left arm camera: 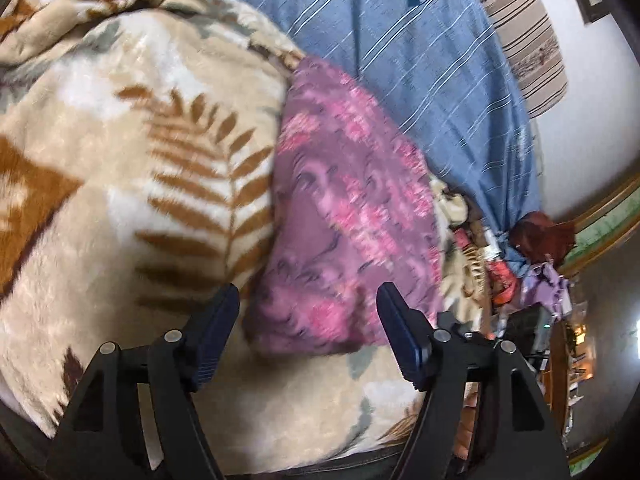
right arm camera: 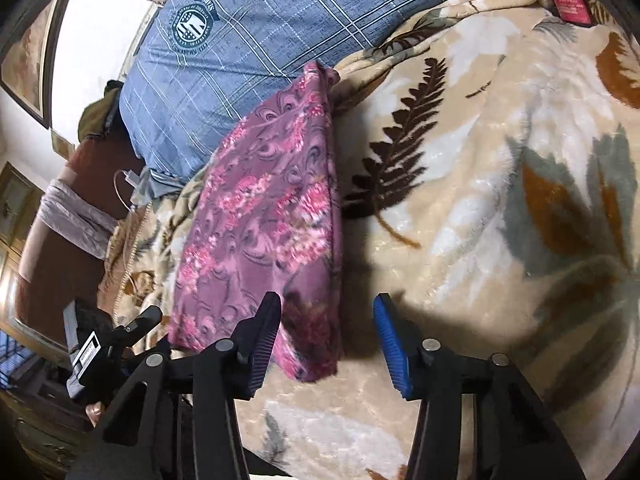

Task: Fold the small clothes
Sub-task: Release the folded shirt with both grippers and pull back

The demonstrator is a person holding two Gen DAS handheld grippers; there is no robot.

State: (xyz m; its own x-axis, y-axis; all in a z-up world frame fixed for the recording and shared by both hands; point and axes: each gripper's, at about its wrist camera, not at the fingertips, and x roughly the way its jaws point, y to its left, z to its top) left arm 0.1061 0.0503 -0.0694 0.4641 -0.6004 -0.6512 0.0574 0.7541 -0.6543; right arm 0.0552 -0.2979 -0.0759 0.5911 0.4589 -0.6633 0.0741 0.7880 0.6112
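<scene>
left gripper: jaws apart, empty | right gripper: jaws apart, empty | folded pink floral garment: thin, long, on plush leaf-print blanket, far end touching blue plaid pillow

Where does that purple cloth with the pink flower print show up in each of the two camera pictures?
Left wrist view: the purple cloth with pink flower print lies centre-right, running from mid-picture down to between the open fingers.
Right wrist view: the same cloth lies centre-left, its near end beside the left finger.
Shared landmark: the blue striped pillow with a round badge, touching the cloth's far end in both views.
</scene>
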